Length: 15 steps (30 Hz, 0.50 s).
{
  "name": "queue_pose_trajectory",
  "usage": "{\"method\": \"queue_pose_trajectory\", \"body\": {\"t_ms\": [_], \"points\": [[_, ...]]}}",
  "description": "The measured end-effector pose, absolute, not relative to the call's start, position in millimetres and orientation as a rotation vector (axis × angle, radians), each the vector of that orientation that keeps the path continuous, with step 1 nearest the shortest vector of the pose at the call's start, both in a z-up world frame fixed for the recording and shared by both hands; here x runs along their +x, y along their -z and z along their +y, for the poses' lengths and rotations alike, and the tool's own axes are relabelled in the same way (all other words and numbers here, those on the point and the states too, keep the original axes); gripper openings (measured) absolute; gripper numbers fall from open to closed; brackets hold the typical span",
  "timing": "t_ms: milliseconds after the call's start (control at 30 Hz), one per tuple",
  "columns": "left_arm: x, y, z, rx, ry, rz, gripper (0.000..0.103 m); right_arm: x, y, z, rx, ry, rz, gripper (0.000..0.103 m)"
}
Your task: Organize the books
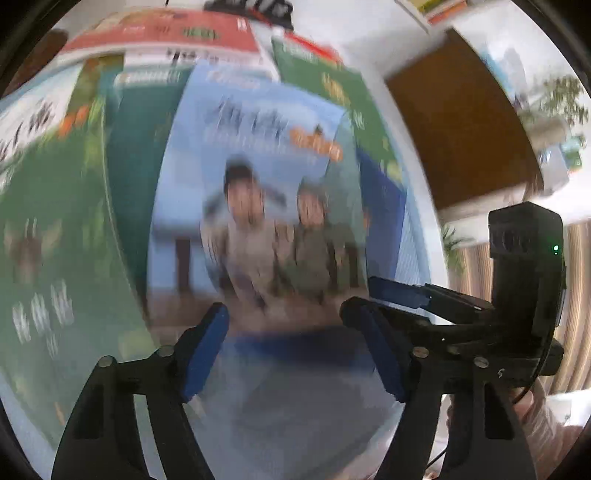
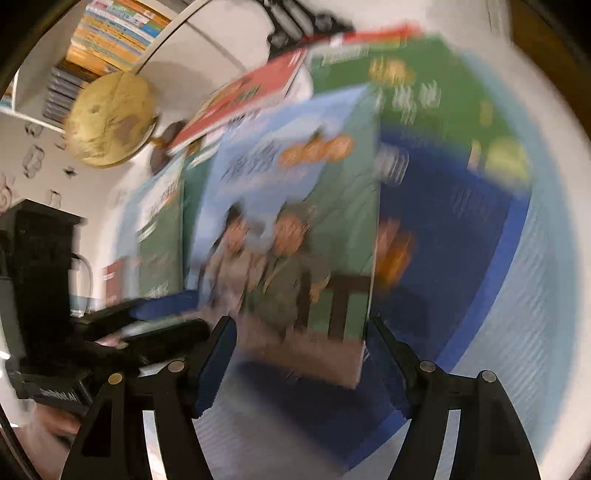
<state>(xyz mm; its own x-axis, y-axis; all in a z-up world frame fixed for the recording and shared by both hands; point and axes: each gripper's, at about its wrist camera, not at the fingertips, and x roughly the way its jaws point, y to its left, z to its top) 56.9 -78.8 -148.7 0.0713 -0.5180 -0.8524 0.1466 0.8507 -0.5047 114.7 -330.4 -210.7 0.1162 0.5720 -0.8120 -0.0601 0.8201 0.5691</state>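
Though both views are smeared by blur, the books lie spread over a white table (image 1: 373,55), overlapping one another. In the left wrist view the left gripper (image 1: 295,354) fills the bottom of the frame, its jaws spread, with blue pads at either side of the near edge of a light-blue book (image 1: 258,166) whose cover shows two figures; whether the pads touch that cover I cannot tell. A green book (image 1: 48,229) lies just left of it, its edge running under the blue one, and a red-and-white book (image 1: 166,33) sits at the top of the frame. A dark brown panel (image 1: 461,140) lies at the upper right, with bare white table between it and the books. The right gripper (image 1: 402,299) comes in from the lower right of this view, close beside the left one. In the right wrist view the right gripper (image 2: 299,354) also stands with jaws spread, the lower edge of the same light-blue book (image 2: 295,221) between the fingers, its right edge sharp against a dark blue book (image 2: 461,229) beneath. A green book (image 2: 424,74) lies at the top, a red one (image 2: 251,92) left of it. The left gripper (image 2: 166,317) reaches in from the left. A yellow globe (image 2: 110,118) stands at the upper left, well apart from the books.
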Motion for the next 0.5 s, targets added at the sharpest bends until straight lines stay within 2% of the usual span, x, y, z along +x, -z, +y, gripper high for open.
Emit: {"method": "queue_pose_trajectory", "body": {"t_ms": [100, 200, 300, 500], "points": [[23.2, 152.6, -71.5, -0.242, 0.473, 1.431, 0.067, 67.2, 215.0, -323.1, 0.452, -0.486, 1.401, 0.065], [24.2, 143.9, -52.2, -0.253, 0.453, 1.394, 0.065, 46.3, 213.7, -338.4, 0.541, -0.422, 1.372, 0.066], [57.2, 135.2, -46.1, -0.211, 0.469, 1.321, 0.065, 62.0, 208.3, -357.2, 0.611, -0.371, 1.298, 0.066], [118.4, 154.6, -42.4, -0.262, 0.477, 1.308, 0.066, 105.9, 211.7, -362.7, 0.723, -0.352, 1.253, 0.066]]}}
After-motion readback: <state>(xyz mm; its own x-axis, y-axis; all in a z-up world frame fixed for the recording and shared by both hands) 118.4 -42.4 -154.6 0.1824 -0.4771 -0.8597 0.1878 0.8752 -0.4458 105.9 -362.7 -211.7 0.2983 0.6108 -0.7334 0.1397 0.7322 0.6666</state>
